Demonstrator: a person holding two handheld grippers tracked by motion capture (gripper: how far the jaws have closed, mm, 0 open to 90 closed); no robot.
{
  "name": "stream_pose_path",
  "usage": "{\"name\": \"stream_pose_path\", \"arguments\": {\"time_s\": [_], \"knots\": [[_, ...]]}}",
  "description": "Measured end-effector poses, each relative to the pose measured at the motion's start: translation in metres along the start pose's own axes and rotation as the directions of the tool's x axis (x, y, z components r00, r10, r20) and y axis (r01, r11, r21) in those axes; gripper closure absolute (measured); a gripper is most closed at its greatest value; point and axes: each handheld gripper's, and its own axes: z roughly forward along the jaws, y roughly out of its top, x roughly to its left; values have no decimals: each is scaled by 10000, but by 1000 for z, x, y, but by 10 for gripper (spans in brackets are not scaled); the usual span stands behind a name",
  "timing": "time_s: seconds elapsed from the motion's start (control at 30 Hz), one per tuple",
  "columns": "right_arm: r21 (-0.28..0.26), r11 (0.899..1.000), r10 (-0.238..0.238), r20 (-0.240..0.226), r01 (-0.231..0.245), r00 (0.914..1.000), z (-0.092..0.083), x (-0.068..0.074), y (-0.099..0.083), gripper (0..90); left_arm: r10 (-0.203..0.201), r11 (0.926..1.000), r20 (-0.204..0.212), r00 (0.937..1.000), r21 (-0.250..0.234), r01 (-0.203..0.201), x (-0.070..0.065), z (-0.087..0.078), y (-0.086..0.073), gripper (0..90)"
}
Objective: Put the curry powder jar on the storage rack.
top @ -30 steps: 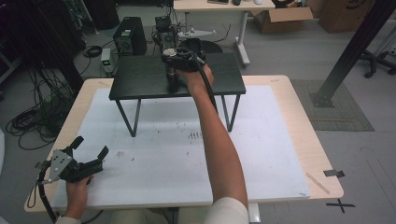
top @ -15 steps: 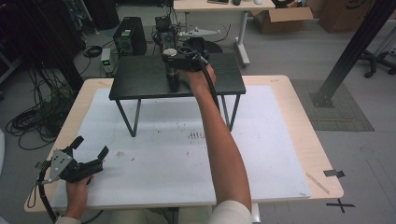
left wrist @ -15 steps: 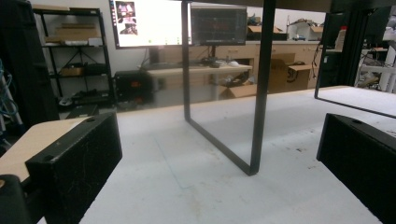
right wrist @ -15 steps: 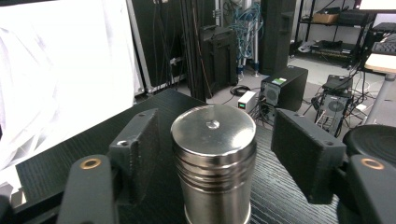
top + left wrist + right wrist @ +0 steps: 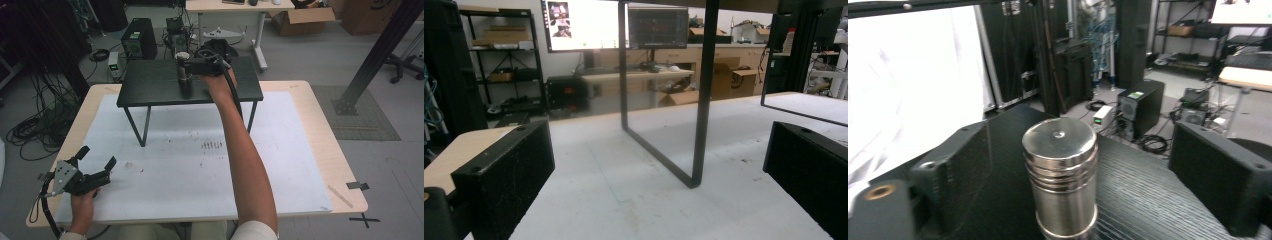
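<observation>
The right gripper (image 5: 192, 64) sits at the top centre of the high view, held out over the small black stand (image 5: 150, 87). Its jaws have just been opening and now stand wide apart, with the metal cylinder (image 5: 183, 67) between them but free of both pads. In the right gripper view that cylinder (image 5: 1060, 177) stands upright in the lower middle of the frame, on the stand's dark grained top (image 5: 1148, 200), with a clear gap to the black jaw on either side. Its flat cap is shiny and ringed with grooves below the rim.

The left gripper (image 5: 95, 167) lies low at the lower left of the high view, on the white mat (image 5: 190, 170) that covers the wooden table (image 5: 320, 120), and the hand (image 5: 82, 210) behind it grips its body. Its jaws are spread wide with nothing between them; in the left gripper view they frame the stand's thin black leg (image 5: 699, 100) in mid-frame, rising from the mat.
</observation>
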Motion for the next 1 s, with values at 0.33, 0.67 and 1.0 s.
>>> {"name": "stream_pose_path", "arguments": {"time_s": [0.33, 0.67, 1.0], "knots": [[-382, 9993, -44, 32, 45, 10000, -14, -3, 0, 18, 24, 10000, -2, 10000, 17, -24, 0, 0, 0, 4], [-697, 9967, -401, 131, 409, 9991, -37, -6, 3, 0, 28, 10000, 1, 10000, 10, -28, 0, 0, 0, 4], [-1221, 9902, -647, 289, 678, 9975, -62, -8, -3, 0, 26, 10000, 1, 10000, 9, -26, 0, 0, 0, 4]]}}
